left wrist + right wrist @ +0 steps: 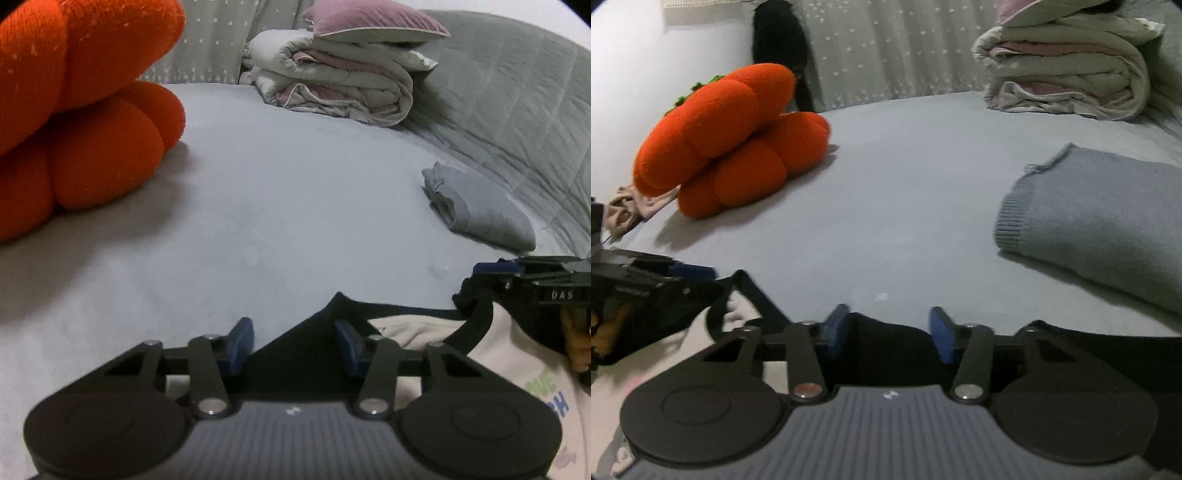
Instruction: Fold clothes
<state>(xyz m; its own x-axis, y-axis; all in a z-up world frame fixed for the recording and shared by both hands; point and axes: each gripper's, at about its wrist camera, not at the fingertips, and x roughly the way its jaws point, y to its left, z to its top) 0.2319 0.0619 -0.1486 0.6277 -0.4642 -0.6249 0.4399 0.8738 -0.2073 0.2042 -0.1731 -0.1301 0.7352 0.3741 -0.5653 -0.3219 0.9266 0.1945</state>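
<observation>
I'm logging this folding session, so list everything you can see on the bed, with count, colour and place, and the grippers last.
Bed sheet: one, pale grey, under everything.
Shirt: one, cream with black collar and sleeves, printed front, near edge, under both grippers.
Folded sweater: one, grey knit, right side of the bed.
Plush cushion: one, orange with green trim, left side.
Folded duvet: one, off-white and pink, far end.
Pillow: one, mauve, on the duvet.
Beige cloth: one, crumpled, beside the cushion.
Left gripper: black with blue pads, open over the shirt.
Right gripper: same, open over the shirt.
</observation>
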